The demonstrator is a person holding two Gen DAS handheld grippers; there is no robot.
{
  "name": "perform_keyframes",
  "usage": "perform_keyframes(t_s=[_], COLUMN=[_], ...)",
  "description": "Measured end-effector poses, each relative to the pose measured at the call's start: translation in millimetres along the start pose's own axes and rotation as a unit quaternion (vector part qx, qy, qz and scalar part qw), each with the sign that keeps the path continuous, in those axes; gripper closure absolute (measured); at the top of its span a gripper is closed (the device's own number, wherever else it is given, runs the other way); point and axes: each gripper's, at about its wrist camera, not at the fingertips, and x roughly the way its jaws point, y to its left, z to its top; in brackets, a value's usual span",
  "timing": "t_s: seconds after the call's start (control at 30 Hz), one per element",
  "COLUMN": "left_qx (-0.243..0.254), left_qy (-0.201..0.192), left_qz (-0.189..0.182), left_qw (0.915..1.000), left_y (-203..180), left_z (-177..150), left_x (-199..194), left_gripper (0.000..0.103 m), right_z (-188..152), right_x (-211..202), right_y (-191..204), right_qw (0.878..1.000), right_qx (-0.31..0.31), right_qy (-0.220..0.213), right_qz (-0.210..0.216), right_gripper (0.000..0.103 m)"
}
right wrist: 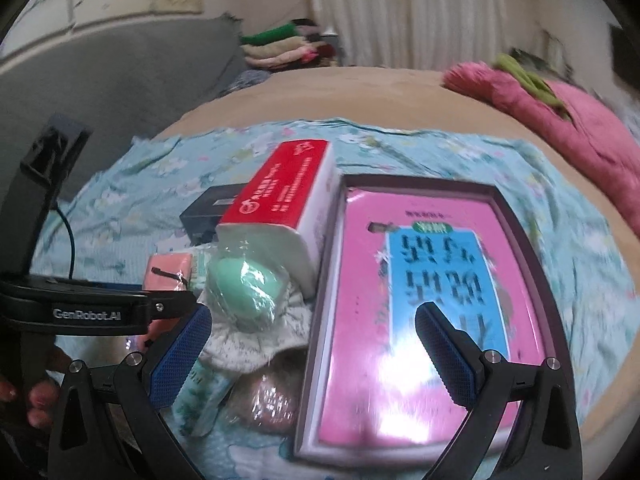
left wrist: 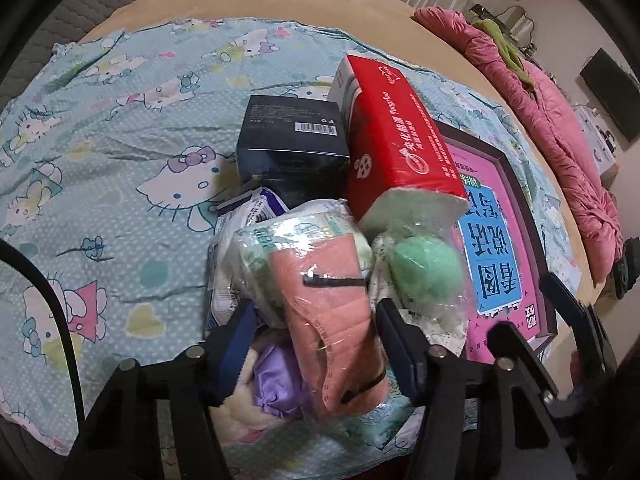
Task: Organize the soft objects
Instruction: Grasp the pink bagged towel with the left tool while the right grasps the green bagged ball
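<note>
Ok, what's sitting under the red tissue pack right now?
The red tissue pack leans tilted on the dark box; its near end rests over the bagged green sponge. Whatever lies below its middle is covered.

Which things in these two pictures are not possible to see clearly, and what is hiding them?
- Left wrist view: whether the left claw pinches the pink pack or only straddles it; the pack covers the pads.
- Left wrist view: the purple item is mostly hidden under the pink pack.
- Right wrist view: book lettering is smeared by motion blur and glare.
- Right wrist view: the wrapped brownish item is obscured by shiny plastic and the book's edge.
</note>
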Motion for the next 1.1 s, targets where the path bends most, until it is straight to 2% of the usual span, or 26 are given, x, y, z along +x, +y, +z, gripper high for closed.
perform_keyframes(t_s=[0.13, 0.4, 0.47, 0.6, 0.7, 0.83, 1.1], left_qx=[-0.007, -0.008, -0.008, -0.01, -0.013, -0.025, -0.016], left_qy=[0.008, 0.009, 0.01, 0.01, 0.007, 0.007, -0.011], left_qz=[-0.016, -0.036, -0.04, -0.046, -0.05, -0.062, -0.069], left_qw=[0.9998, 0.9993, 0.9991, 0.9988, 0.9987, 0.9977, 0.9974], left_y=[8.1, 15.9, 17.9, 20.4, 22.9, 27.9, 23.0], left_z=[0.0, -0.3, -0.3, -0.7, -1.2, -2.0, -3.0], left_x=[2.6, 1.4, 1.7, 2.1, 2.9, 2.1, -16.0], left_gripper=[0.052, 0.061, 0.063, 0.068, 0.072, 0.075, 0.08], right_z=[4.8, 17.2, 19.0, 18.3, 16.6, 16.6, 22.6], right_x=[15.8, 44.4, 47.8, 53.9, 56.7, 51.5, 18.0], right_y=[3.6, 4.5, 5.6, 11.4, 16.1, 15.9, -1.4], right_qw=[0.999, 0.998, 0.998, 0.996, 0.995, 0.996, 0.997], right_qx=[-0.027, -0.025, -0.022, -0.024, -0.03, -0.025, 0.013], right_qy=[0.01, 0.027, 0.027, 0.035, 0.04, 0.028, -0.017], right_qz=[0.023, 0.048, 0.059, 0.074, 0.084, 0.084, 0.075], right_gripper=[0.001, 0.003, 0.008, 0.027, 0.045, 0.05, 0.051])
